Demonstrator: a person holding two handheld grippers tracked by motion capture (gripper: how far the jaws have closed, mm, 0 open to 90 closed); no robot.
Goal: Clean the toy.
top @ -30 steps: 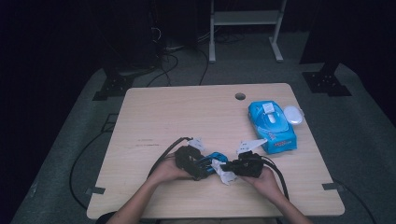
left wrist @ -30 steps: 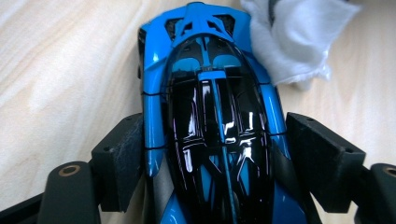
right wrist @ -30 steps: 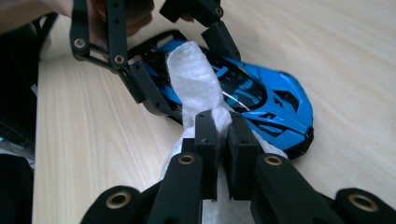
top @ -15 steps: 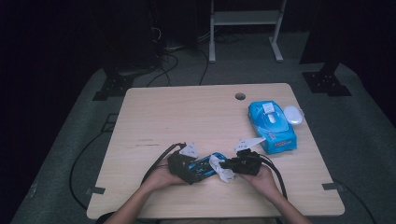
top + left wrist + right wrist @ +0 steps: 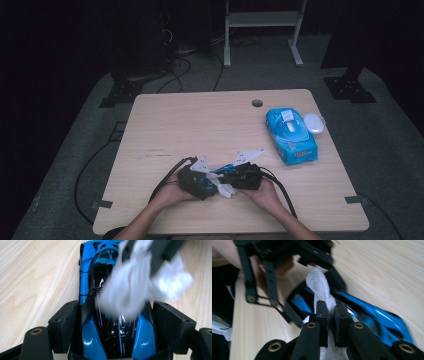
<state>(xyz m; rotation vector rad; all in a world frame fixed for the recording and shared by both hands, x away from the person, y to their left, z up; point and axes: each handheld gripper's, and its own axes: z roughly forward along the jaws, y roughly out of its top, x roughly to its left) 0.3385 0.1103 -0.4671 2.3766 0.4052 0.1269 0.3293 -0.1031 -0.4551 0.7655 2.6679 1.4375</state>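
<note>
Wooden table, left fingers straddling toy car, right fingers clenching wipe above.

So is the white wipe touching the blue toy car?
Touching. The left gripper view shows the white wipe lying on the blue toy car, over its dark glossy top.

From above, my hands and both hand-held grippers cover most of the blue toy car. In my left hand-held gripper view the white wipe is blurred and hides the car's right flank; the car's rear is cut off below.
</note>
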